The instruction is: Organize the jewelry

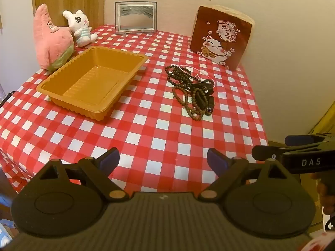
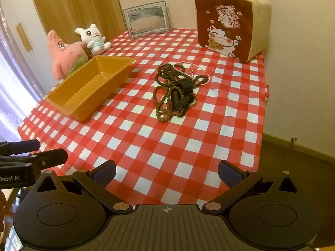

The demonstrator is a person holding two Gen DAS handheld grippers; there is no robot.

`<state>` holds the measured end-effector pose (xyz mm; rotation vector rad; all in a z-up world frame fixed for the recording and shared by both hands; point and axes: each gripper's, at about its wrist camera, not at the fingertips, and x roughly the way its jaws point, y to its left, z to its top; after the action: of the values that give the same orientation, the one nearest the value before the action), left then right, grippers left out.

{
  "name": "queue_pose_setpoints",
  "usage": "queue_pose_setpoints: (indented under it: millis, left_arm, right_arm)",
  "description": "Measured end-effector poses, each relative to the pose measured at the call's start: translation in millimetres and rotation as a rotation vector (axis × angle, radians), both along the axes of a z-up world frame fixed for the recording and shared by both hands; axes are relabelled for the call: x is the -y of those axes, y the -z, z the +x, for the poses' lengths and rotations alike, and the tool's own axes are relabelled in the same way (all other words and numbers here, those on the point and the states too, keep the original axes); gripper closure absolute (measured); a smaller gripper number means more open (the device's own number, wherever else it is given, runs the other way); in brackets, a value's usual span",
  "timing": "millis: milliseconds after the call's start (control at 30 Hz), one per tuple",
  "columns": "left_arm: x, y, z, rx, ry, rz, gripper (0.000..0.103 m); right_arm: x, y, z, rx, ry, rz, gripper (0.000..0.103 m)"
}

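A tangled pile of jewelry (image 1: 191, 90) lies on the red-and-white checked tablecloth: dark bead strings, a thin pink cord and a black strap. It also shows in the right wrist view (image 2: 175, 92). An empty orange plastic tray (image 1: 92, 81) stands left of the pile, also in the right wrist view (image 2: 90, 87). My left gripper (image 1: 163, 161) is open and empty above the table's near edge. My right gripper (image 2: 167, 172) is open and empty, also near the front edge. Each gripper shows at the side of the other's view: the right one (image 1: 270, 146), the left one (image 2: 52, 149).
A pink star plush (image 1: 51, 39) and a white rabbit plush (image 1: 80, 28) sit behind the tray. A framed picture (image 1: 135, 17) stands at the back. A brown lucky-cat cushion (image 1: 222, 35) stands at the back right. The table's right edge (image 2: 262, 108) drops to the floor.
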<state>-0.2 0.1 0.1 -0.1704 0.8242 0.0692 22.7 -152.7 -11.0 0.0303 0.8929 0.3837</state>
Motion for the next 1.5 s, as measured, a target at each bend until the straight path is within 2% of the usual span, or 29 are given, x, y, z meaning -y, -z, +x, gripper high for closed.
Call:
queue_pose_setpoints:
  millis: [1500]
  left_arm:
    - [0,0,0,0.003,0.000,-0.009,0.013]
  right_arm:
    - [-6,-2,1,0.004,-0.004,-0.013,0.000]
